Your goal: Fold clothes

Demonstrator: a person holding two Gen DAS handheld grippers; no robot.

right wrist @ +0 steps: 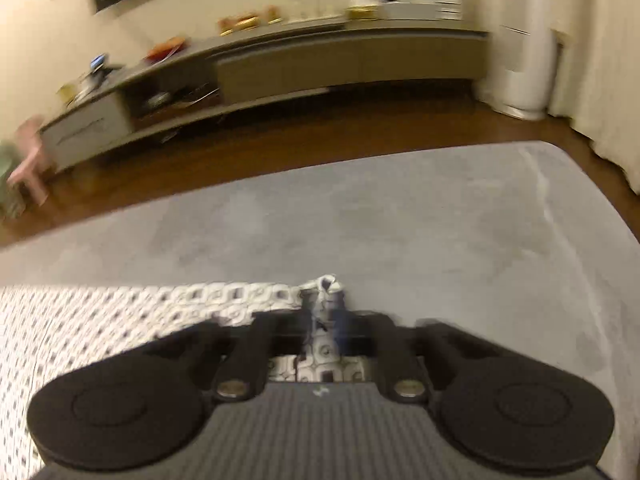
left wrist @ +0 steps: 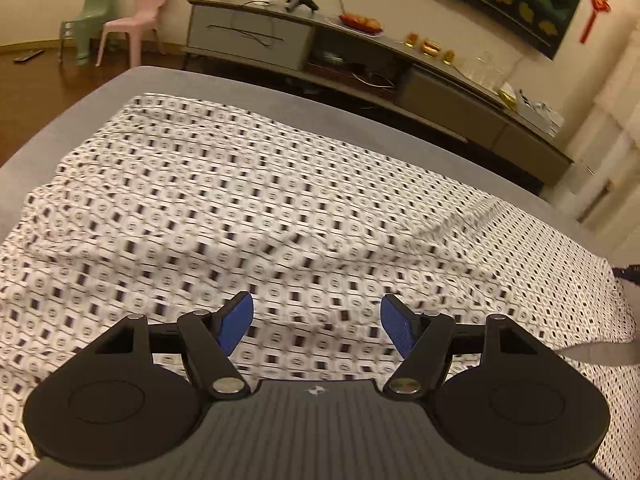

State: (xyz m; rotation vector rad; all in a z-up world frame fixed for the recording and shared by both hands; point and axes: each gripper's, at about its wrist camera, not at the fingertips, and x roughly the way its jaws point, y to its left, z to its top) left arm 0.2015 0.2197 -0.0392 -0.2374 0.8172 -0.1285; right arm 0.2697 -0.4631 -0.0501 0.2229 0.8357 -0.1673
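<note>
A white garment with a black geometric print (left wrist: 248,208) lies spread and wrinkled over a grey surface (left wrist: 240,96). My left gripper (left wrist: 317,320) is open with blue pads, hovering just above the cloth and holding nothing. In the right wrist view the same garment (right wrist: 100,320) lies at the lower left. My right gripper (right wrist: 325,312) is shut on a bunched edge of the garment, which pokes up between the fingertips. This view is motion-blurred.
The grey surface (right wrist: 400,220) stretches bare ahead and to the right of the right gripper. Beyond it are wood floor (right wrist: 320,128), a long low TV cabinet (left wrist: 360,64) with small items, a pink chair (left wrist: 136,16) and a green chair (left wrist: 88,16).
</note>
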